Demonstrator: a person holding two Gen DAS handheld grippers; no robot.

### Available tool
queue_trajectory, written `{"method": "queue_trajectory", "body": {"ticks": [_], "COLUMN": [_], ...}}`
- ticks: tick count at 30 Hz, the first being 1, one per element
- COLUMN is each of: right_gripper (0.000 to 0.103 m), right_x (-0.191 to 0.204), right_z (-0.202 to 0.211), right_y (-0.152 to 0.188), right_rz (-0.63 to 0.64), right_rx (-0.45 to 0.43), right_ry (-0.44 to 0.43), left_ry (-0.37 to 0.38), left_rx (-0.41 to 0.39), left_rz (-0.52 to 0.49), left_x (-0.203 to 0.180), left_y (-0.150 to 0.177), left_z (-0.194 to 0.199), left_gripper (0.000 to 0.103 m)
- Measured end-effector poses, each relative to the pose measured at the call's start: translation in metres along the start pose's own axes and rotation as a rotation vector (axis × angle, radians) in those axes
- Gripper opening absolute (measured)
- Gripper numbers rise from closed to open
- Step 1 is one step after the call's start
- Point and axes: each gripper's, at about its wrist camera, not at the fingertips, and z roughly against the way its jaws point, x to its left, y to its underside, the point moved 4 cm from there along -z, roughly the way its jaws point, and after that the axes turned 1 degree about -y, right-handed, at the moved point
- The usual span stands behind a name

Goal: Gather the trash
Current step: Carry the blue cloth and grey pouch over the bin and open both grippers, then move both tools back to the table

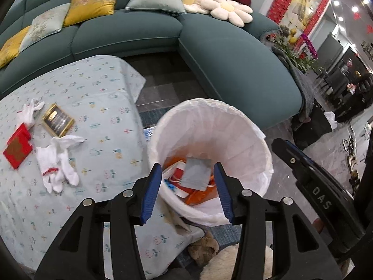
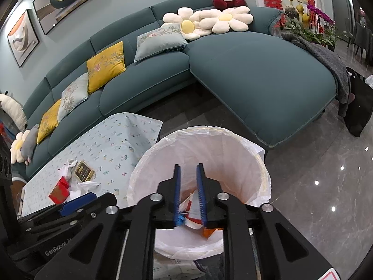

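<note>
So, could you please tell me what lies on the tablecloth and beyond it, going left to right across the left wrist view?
Red box → gold-framed card → white-lined trash bin → right gripper.

The bin point(image 1: 211, 140) floor hides under litter; the gold-framed card's point(image 1: 58, 119) print is unreadably small.

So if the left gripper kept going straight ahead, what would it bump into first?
Probably the grey paper bag lying on top of the trash inside the white-lined bin; the left gripper points down into it. Depth is hard to judge.
</note>
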Motion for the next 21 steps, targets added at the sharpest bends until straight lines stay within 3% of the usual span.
{"method": "queue_trajectory", "body": {"ticks": [21], "right_gripper": [0.042], "right_x": [0.108], "right_z": [0.004], "right_y": [0.038], "right_rz": [0.155], "right_rx": [0.061], "right_ry": [-0.073], "left_ry": [-0.145], "left_rx": [-0.073], "left_rz": [0.207], "left_x": [0.124], "left_y": [0.035], "left_z": [0.058], "left_gripper": [0.058]}}
